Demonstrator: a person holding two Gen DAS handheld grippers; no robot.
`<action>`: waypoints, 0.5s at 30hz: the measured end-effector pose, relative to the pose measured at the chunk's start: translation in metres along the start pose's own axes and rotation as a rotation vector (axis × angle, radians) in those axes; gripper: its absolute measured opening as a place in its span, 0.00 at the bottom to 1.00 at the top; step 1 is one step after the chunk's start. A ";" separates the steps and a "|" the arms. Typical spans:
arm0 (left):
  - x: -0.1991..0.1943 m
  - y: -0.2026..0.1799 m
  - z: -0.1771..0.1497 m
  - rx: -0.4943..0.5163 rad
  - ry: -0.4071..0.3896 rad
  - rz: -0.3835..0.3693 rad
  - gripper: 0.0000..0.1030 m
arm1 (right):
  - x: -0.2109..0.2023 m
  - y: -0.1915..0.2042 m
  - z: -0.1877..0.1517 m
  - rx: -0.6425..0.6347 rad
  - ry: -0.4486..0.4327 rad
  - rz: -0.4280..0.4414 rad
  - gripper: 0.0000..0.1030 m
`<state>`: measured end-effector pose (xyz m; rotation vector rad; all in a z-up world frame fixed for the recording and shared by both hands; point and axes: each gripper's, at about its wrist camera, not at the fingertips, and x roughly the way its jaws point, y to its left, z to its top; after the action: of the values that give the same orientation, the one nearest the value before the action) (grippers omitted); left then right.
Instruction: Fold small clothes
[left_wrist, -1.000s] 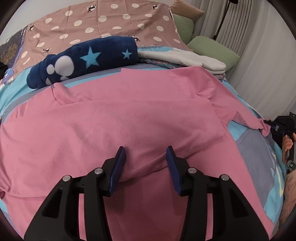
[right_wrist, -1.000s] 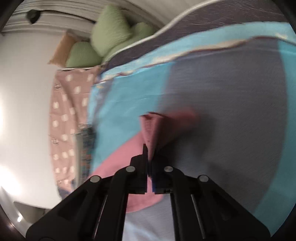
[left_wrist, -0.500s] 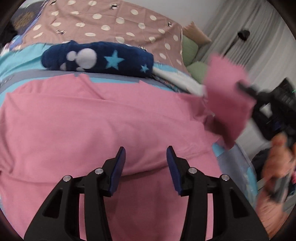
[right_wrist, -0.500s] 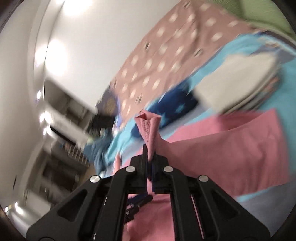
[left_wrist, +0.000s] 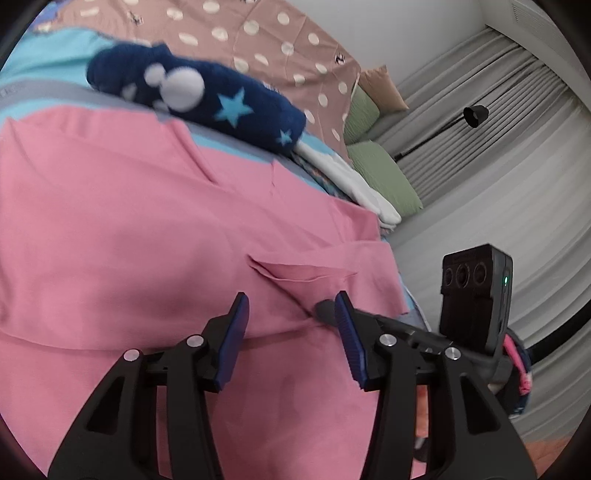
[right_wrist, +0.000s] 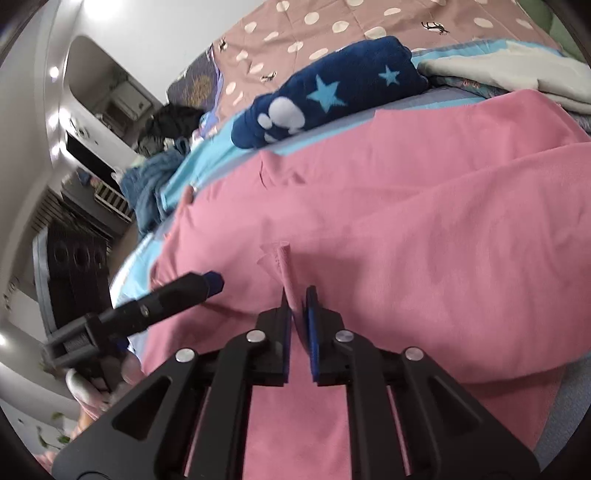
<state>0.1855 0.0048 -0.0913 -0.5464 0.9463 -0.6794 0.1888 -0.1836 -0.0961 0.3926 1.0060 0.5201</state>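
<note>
Garment: a pink shirt (left_wrist: 140, 236) lies spread across the bed (left_wrist: 37, 48), partly folded over itself, with one layer lying on another and a fold edge running across near the lower part of both views.
Feel: judged thin, light and limp; it drapes and wrinkles freely, so it will sag from any single hold and follow a pull without resistance.
Slip: the knit looks matte rather than slick, so a pinch on a doubled edge should hold, though a loose single layer could slide out.
Where to hold: corners and hems seem best, since a pinch in the middle would only bunch the cloth.
Pinched corner: a small tuft of the shirt (right_wrist: 282, 266) stands up between the right gripper's pads.
Right gripper (right_wrist: 295, 306): jaws nearly closed on that tuft of pink cloth, low over the shirt, pointing toward the far side of the bed.
Left gripper (left_wrist: 291, 306): jaws spread wide with nothing between them, held just above the fold edge; whether the tips touch the cloth I cannot tell.
Relation: the two grippers are close together, the right one's tip showing just beside the left one's right finger.
Beyond the shirt: a navy blanket with stars (left_wrist: 221, 107) lies rolled at the far edge, with folded white cloth (left_wrist: 354, 184) beside it and green pillows (left_wrist: 380, 173) further back.
</note>
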 end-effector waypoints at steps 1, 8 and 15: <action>0.006 -0.001 0.001 -0.005 0.014 -0.003 0.50 | 0.001 0.000 -0.002 -0.007 0.001 -0.008 0.09; 0.034 -0.004 0.014 -0.096 0.070 -0.015 0.58 | 0.001 0.011 -0.004 -0.089 -0.032 -0.066 0.08; 0.056 -0.014 0.021 -0.085 0.114 0.002 0.01 | -0.001 0.028 -0.012 -0.196 -0.060 -0.092 0.09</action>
<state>0.2226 -0.0432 -0.1024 -0.5866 1.0859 -0.6767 0.1720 -0.1609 -0.0864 0.1854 0.9012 0.5160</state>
